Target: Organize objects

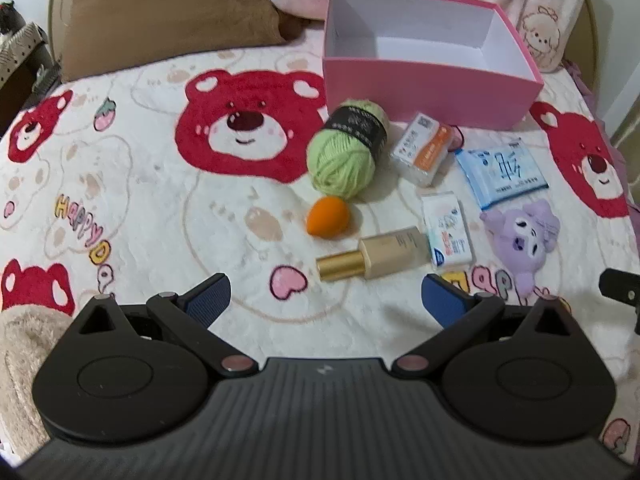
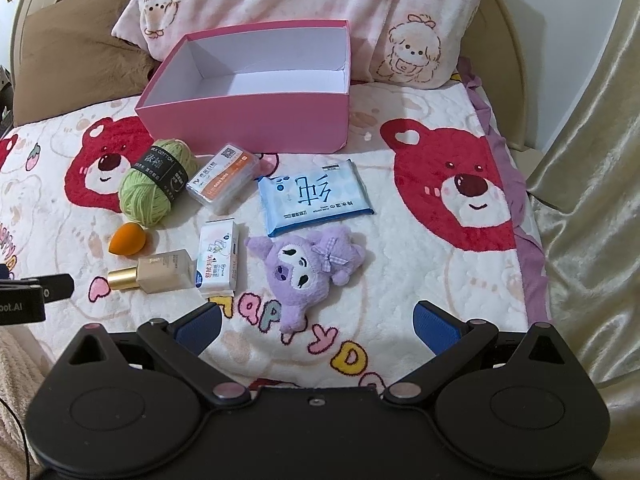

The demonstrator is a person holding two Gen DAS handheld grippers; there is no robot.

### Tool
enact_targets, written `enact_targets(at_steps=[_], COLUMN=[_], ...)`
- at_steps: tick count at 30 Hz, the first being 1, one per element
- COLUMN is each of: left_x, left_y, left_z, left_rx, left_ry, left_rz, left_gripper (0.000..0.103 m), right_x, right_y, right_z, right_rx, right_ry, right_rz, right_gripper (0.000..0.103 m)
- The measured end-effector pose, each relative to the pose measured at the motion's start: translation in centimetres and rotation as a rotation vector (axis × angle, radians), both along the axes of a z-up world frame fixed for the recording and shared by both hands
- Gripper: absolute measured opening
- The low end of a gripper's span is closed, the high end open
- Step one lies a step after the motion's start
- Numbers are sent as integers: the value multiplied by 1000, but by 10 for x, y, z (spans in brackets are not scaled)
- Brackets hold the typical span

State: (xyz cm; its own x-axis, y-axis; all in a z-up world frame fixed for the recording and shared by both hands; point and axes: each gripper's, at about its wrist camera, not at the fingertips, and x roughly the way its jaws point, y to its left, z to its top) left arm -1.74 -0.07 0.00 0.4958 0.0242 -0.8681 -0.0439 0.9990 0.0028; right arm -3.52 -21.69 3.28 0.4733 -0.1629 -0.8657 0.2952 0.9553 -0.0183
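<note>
Readable writing first: the green yarn ball (image 2: 154,184) is wearing a black band reading "MILK COTTON" w/ Chinese characters below; the bed blanket (image 1: 160,216) is showing "HAPPY" in coloured letters beside red bear faces. The blue wipes pack (image 2: 314,196) is carrying large Chinese characters, seen upside down. The orange-and-white floss box (image 2: 224,178) is showing a QR code; its small print is too fine to read. The white tissue pack (image 2: 218,260) is showing blue/red Chinese text, also unclear.

The pink box (image 2: 256,120) is sitting open and white inside — nothing is lying in it. All items are lying on the blanket in front of it: the yarn near its front left corner, the floss box just beside the yarn, the orange sponge egg (image 1: 327,216) below the yarn, the gold-capped foundation bottle (image 1: 376,258) lying on its side touching the tissue pack, and the purple plush toy (image 2: 308,276) resting below the wipes.

The left gripper (image 1: 326,300) is hovering w/ fingers wide apart, gripping nothing, the bottle just ahead of it. The right gripper (image 2: 318,326) is also spread wide, holding nothing; the plush's lower end is lying between its blue pads.

Only the right view is showing the beige curtain (image 2: 592,200) and a black device labelled "…oot.AI" at its left edge; only the left view is showing the strawberry print (image 1: 105,113).
</note>
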Motion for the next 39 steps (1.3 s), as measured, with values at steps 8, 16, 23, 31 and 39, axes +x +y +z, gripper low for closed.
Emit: enact_targets(at_steps=[8, 16, 23, 31, 39], left_x=[-5, -5, 0, 2, 2], left_y=[0, 8, 8, 15, 21], left_z=[5, 5, -4, -8, -4], left_rx=[50, -57, -75, -111, -128], left_ry=[-82, -70, 0, 32, 6], left_rz=[-6, 18, 13, 43, 85], left_gripper=[103, 103, 103, 103, 103], right_x=[0, 1, 3, 4, 4], right_y=[0, 2, 4, 4, 5], right_z=[-1, -3, -6, -9, -9], right_rx=[-2, -8, -10, -5, -6], right_ry=[2, 5, 14, 24, 24], right_rz=[-2, 1, 4, 1, 2], right_gripper=[103, 103, 103, 103, 103])
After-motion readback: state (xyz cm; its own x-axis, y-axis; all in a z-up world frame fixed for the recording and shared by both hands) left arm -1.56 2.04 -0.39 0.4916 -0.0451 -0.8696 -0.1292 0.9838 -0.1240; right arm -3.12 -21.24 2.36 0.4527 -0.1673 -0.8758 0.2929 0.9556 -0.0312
